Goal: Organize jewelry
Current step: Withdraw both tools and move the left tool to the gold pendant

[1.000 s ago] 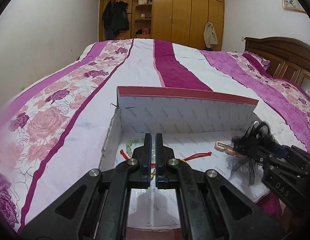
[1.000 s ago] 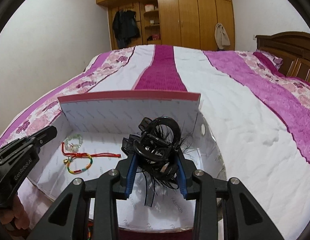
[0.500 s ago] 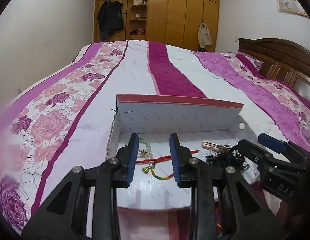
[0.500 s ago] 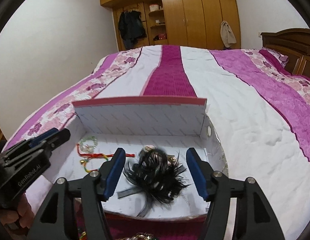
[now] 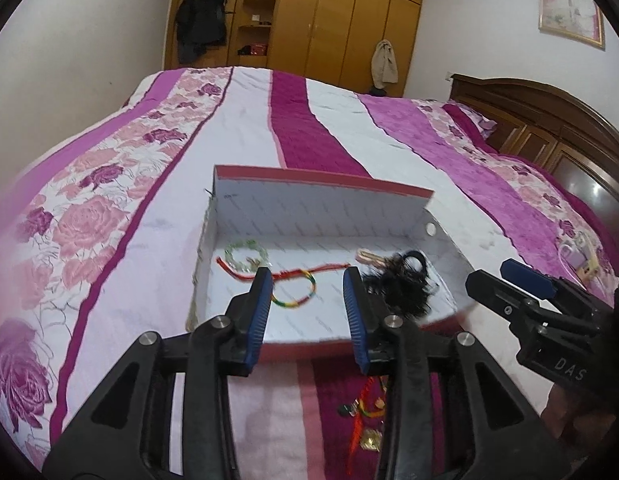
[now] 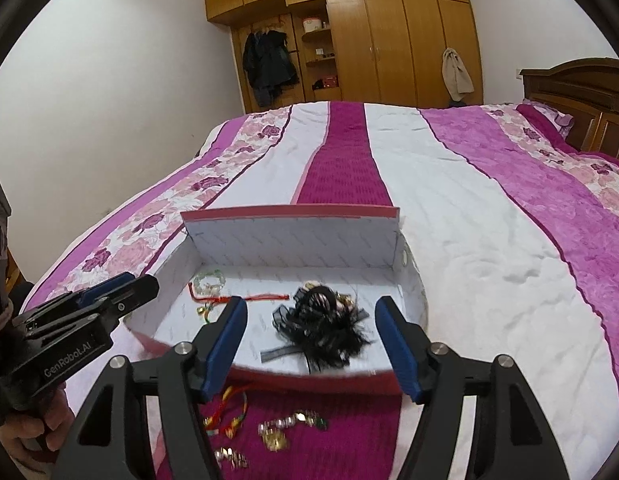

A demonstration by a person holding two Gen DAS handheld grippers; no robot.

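Note:
A white open box with a red rim (image 5: pixel 325 184) (image 6: pixel 289 213) lies on the bed. Inside it lie a green bead bracelet (image 5: pixel 245 252) (image 6: pixel 208 280), a red cord with a multicoloured bracelet (image 5: pixel 297 284) (image 6: pixel 245 298) and a black feathery hair clip (image 5: pixel 405 284) (image 6: pixel 321 324). Loose jewelry (image 6: pixel 277 432) (image 5: pixel 363 412) lies on the bedspread in front of the box. My left gripper (image 5: pixel 307 312) is open and empty, held before the box's near edge. My right gripper (image 6: pixel 311 344) is open and empty, just short of the hair clip.
The striped pink, white and magenta bedspread (image 6: pixel 469 208) stretches beyond the box. A wooden headboard (image 5: pixel 549 120) is on the right, a wardrobe (image 6: pixel 389 40) at the far wall. Small items (image 5: pixel 577 256) lie on the bed at far right.
The right gripper opened and dropped the black hair clip into the box. The left gripper opened. Both grippers pulled back toward the box's near edge.

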